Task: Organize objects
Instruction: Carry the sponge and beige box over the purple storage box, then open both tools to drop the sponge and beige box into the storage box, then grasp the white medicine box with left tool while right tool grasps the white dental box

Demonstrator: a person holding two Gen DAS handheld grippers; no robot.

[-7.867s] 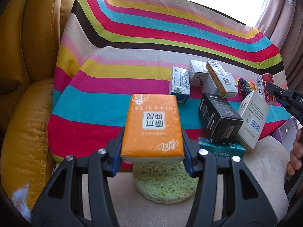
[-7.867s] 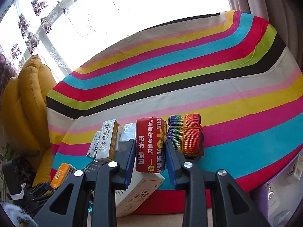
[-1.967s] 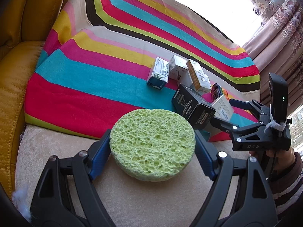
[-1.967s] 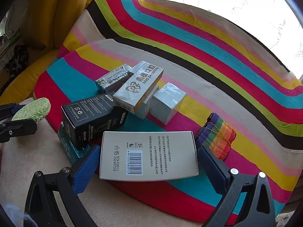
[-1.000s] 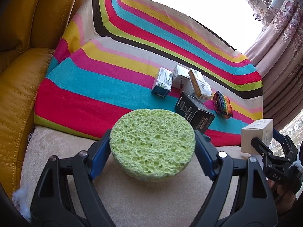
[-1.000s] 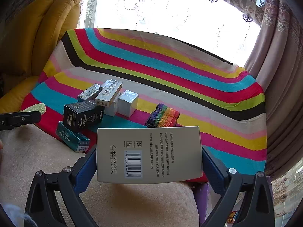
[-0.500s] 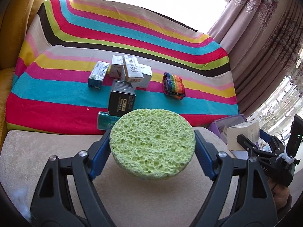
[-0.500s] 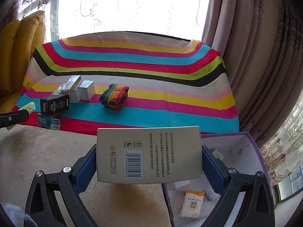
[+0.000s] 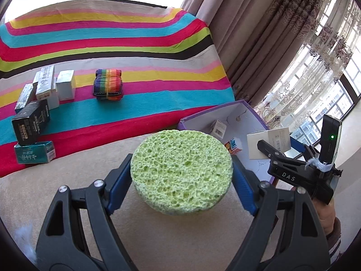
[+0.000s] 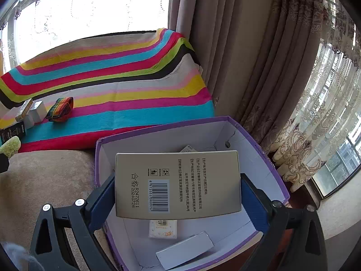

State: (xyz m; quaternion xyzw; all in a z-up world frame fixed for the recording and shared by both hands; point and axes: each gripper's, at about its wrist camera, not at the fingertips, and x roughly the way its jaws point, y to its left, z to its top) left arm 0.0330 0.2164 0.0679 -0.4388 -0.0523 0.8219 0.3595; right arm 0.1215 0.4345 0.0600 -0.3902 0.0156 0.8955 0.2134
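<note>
Over the open purple box point(image 10: 252, 135), at the right end of the sofa seat, the right gripper point(image 10: 178, 185) has its fingers clamped on the two short ends of a flat grey carton point(image 10: 178, 180), barcode face up. The carton hangs above the box's white interior, where a few small packets already lie. It looks like light, stiff cardboard that would dent if squeezed harder; the end-to-end hold suits it, since the ends are braced by folded flaps while the broad faces would bow.

Nearer the middle of the seat's front edge, the left gripper point(image 9: 181, 174) has its fingers pressed into opposite sides of a round green sponge point(image 9: 181, 171), held clear of the beige cushion point(image 9: 67, 171). The sponge looks very light, soft and porous; it should compress and spring back, and its rough texture should keep it from slipping. Taking it across the full width, as now, seems best.

On the striped blanket point(image 9: 135, 45), toward its left edge, a black box point(image 9: 30, 122), a teal packet point(image 9: 35, 155), several pale cartons and a rainbow strap roll point(image 9: 108, 84) wait to be sorted.
</note>
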